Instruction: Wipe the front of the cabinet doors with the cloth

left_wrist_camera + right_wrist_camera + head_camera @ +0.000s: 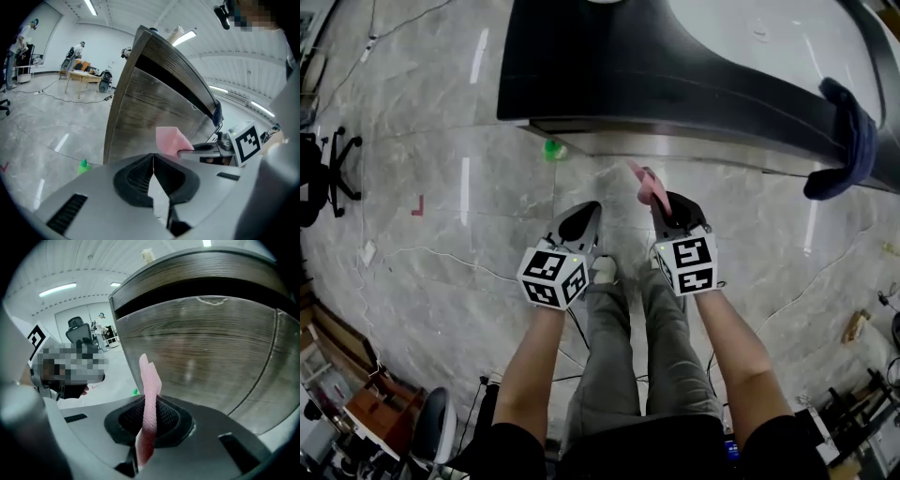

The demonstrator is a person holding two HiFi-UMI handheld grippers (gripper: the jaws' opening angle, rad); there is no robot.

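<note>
My right gripper (667, 204) is shut on a pink cloth (649, 187), which sticks up out of its jaws (149, 380) and shows beside the left gripper's view as a pink flap (171, 140). My left gripper (583, 214) is shut with nothing in it (153, 157). Both hang above the floor, a short way in front of the curved cabinet. Its dark wood-grain door fronts (211, 348) fill the right gripper view, and they also rise as a tall wedge (154, 103) in the left gripper view. The cloth does not touch the doors.
The cabinet has a glossy white top with a black rim (694, 66). A dark blue cloth (848, 141) hangs over its right edge. A small green bottle (551, 148) stands on the marble floor at the cabinet's foot. An office chair (323, 173) is at far left.
</note>
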